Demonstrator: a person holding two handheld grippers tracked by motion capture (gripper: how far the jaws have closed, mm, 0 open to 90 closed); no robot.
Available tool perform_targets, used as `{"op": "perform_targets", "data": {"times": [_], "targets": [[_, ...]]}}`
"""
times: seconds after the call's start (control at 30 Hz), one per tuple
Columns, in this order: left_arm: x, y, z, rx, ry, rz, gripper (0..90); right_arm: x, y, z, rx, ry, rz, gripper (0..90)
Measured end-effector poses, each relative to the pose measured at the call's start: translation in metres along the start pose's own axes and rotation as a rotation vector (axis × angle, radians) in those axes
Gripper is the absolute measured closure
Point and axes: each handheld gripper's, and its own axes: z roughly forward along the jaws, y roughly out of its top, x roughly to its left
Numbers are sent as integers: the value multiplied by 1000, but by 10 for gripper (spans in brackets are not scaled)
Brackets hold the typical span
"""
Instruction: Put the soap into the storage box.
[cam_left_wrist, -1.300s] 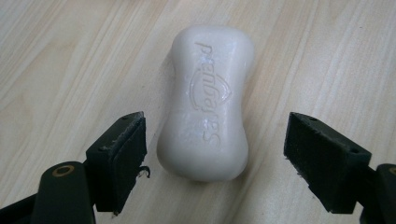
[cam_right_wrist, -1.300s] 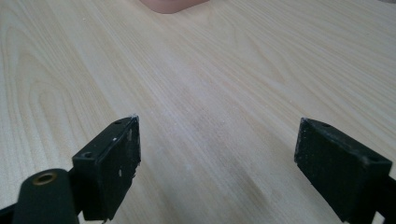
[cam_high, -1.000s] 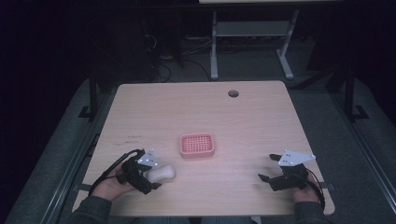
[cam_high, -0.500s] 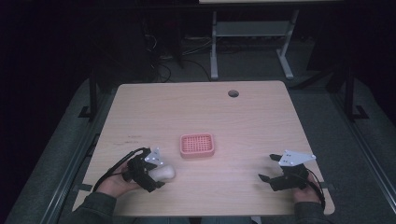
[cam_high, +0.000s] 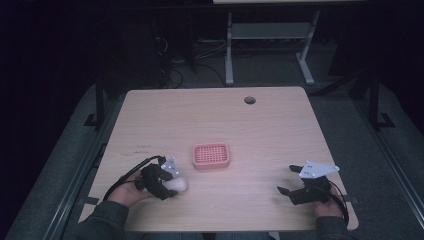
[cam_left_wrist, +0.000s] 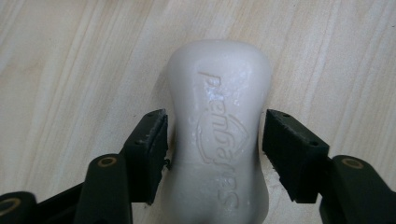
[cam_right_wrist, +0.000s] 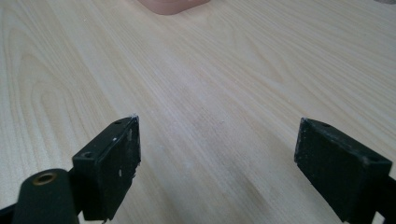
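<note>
A white soap bar with embossed lettering lies on the wooden table near the front left. My left gripper has a black jaw against each side of the bar's narrow waist. From above, the soap bar pokes out of the left gripper, which a hand holds low on the table. A pink slotted soap dish sits just beyond it, toward the middle. At the front right, my right gripper rests open, and in its own view the right gripper has only bare wood between its jaws.
A round cable hole sits near the table's far edge. The edge of the pink dish shows at the top of the right gripper view. Beyond the table, desk legs and cables stand on a dark floor.
The left gripper and the soap have edged slightly to the right. The right gripper has stayed where it was.
</note>
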Motion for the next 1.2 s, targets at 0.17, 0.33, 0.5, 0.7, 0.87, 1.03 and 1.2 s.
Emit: {"op": "perform_targets", "data": {"times": [0.17,0.33,0.5,0.7,0.87,1.03,1.2], "targets": [[2,1,2,15,-8,0,448,0,0,0,-2,1,-2,137],[3,1,4,28,-19,-4,459,0,0,-1,-4,0,-3,138],[4,1,5,25,-26,-3,462,0,0,-1,-6,-1,-1,138],[3,2,4,30,-24,4,482,0,0,-1,-6,-1,0,137],[3,2,3,26,-16,2,487,0,0,-2,-10,0,4,138],[2,3,0,8,-5,-1,489,0,0,-3,-14,-3,8,138],[2,4,0,13,6,4,490,0,0,-3,-18,-4,9,138]]}}
